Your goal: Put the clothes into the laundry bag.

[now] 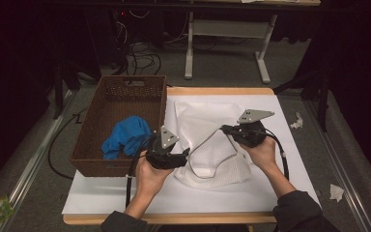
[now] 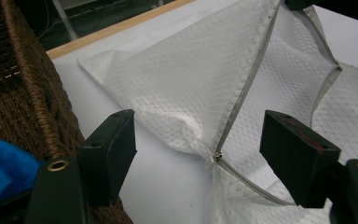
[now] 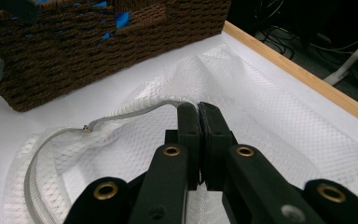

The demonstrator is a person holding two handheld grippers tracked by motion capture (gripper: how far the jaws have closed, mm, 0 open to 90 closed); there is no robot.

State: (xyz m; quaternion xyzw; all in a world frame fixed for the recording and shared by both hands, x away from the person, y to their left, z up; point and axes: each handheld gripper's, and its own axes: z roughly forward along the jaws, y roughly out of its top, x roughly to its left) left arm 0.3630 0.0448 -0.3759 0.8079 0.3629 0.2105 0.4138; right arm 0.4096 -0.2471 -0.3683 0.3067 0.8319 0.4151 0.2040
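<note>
In the left gripper view, the wicker basket (image 2: 23, 88) is cut off by the left edge, and the blue cloth (image 2: 2, 168) shows just a corner. The mesh laundry bag (image 2: 191, 79) runs past the right edge. Its zipper pull (image 2: 218, 157) is too small to make out.

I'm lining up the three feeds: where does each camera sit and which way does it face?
High view: above the table's near side, looking forward and down; forearms, both hands.
Left gripper view: on the left gripper, open jaws facing the mesh bag's zipper.
Right gripper view: on the right gripper, clamping the zipper edge.
Shared: bag, basket.
</note>
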